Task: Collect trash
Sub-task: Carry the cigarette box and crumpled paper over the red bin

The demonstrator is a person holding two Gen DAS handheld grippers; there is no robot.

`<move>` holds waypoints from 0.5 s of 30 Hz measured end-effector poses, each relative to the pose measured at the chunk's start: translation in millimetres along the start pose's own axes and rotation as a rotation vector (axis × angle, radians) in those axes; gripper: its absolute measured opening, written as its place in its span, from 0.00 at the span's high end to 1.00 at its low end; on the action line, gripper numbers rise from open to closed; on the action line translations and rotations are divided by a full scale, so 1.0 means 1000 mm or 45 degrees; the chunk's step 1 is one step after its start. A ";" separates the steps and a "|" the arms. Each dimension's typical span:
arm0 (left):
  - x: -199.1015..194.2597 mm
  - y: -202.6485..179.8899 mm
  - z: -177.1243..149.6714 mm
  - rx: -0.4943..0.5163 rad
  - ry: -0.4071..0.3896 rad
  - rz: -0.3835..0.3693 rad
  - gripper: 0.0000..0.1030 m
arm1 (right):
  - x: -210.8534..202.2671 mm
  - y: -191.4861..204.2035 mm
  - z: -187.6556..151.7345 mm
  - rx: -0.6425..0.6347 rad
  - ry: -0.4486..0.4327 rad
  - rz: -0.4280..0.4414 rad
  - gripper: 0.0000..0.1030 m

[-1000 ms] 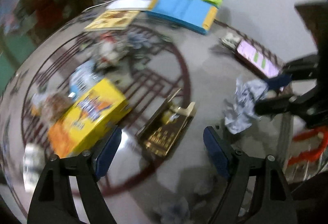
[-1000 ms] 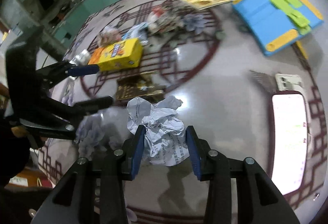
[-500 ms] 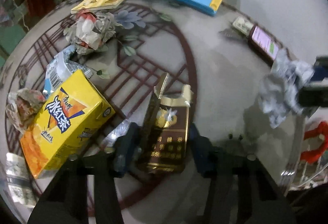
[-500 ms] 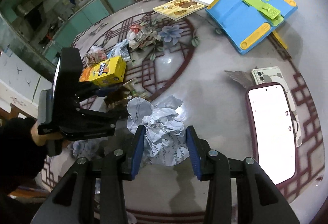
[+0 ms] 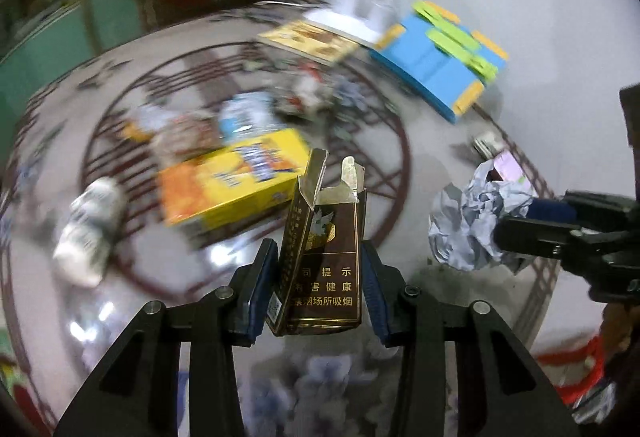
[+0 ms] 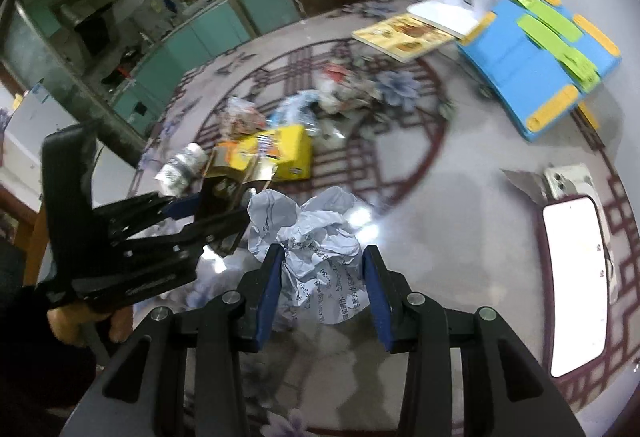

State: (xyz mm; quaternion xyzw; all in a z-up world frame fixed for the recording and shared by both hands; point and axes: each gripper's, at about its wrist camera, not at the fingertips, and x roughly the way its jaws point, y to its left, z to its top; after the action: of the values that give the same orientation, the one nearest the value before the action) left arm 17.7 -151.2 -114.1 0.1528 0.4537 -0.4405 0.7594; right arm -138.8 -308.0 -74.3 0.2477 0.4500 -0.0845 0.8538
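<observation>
Trash: your left gripper [image 5: 316, 289] has just closed on the empty carton [image 5: 326, 253], lifted over the table [image 5: 400, 125]. It's light and crushable, so hold its lower sides. Your right gripper [image 6: 322, 289] pinches the paper ball [image 6: 320, 237], soft and springy.
</observation>
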 end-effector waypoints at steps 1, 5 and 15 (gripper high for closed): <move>-0.006 0.007 -0.003 -0.036 -0.006 0.010 0.61 | 0.001 0.009 0.002 -0.019 -0.004 0.012 0.63; -0.032 0.036 -0.018 -0.161 -0.022 0.079 0.61 | 0.006 0.039 0.006 -0.083 -0.006 0.043 0.63; -0.099 0.104 -0.057 -0.376 -0.128 0.270 0.61 | 0.025 0.130 0.013 -0.269 0.009 0.150 0.63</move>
State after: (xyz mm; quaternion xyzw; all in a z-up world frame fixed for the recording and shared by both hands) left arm 50.4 -3.5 -81.4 0.0644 0.4564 -0.2935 0.8375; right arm -67.4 -200.4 -43.7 0.1826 0.4441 0.0147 0.8771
